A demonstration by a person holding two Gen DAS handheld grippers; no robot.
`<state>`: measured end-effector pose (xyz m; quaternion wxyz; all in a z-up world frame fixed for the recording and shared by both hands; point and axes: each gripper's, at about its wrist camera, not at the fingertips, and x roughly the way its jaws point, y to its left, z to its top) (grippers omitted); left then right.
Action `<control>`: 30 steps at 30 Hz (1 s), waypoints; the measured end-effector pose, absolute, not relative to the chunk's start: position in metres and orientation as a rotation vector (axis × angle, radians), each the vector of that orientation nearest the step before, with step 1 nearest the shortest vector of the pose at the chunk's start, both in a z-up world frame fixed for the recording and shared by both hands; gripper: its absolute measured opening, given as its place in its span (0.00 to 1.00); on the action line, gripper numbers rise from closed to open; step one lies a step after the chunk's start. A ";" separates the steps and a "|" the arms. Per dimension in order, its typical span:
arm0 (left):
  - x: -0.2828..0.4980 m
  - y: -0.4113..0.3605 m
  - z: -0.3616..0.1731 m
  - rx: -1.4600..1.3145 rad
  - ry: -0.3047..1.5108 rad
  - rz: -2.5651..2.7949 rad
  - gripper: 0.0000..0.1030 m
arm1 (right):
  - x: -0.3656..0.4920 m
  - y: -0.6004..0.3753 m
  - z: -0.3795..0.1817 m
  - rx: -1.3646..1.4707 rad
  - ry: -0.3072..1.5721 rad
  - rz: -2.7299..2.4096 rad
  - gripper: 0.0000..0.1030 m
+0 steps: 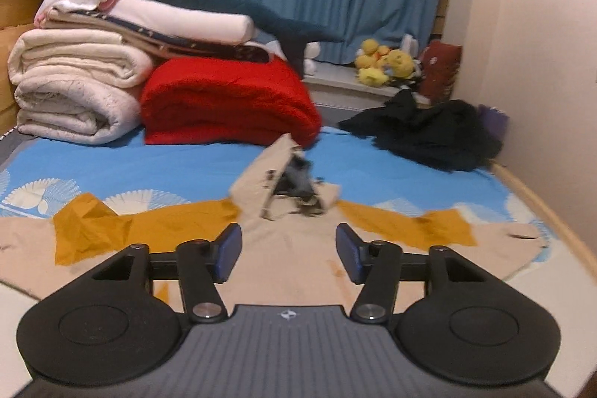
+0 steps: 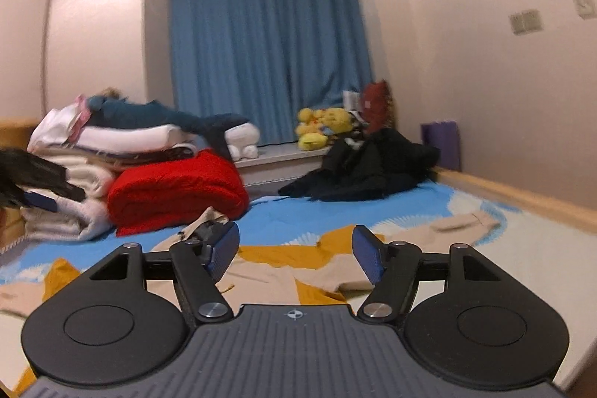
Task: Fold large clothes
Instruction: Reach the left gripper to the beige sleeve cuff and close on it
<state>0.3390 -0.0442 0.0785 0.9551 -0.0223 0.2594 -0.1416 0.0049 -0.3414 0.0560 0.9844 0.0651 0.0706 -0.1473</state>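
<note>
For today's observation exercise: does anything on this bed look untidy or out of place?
Yes. A black garment lies crumpled in the far corner, unlike the folded blankets. The beige coat is spread out with its collar rumpled.

L tool (image 1: 289, 250) open, empty, over beige/mustard jacket (image 1: 294, 271) spread on bed (image 1: 168, 166).

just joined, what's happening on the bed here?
A person with two handheld grippers is folding a beige-and-mustard garment spread flat on the blue patterned bedsheet. Both the left gripper and right gripper have their jaws open, gripping nothing, and point across the garment. Folded blankets, including a red blanket, are stacked at the far left; a dark clothes pile waits at the far right.
</note>
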 end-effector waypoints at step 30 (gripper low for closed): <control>0.489 0.288 -0.101 -0.425 0.737 0.459 0.39 | 0.298 -0.255 0.032 0.049 0.378 0.056 0.15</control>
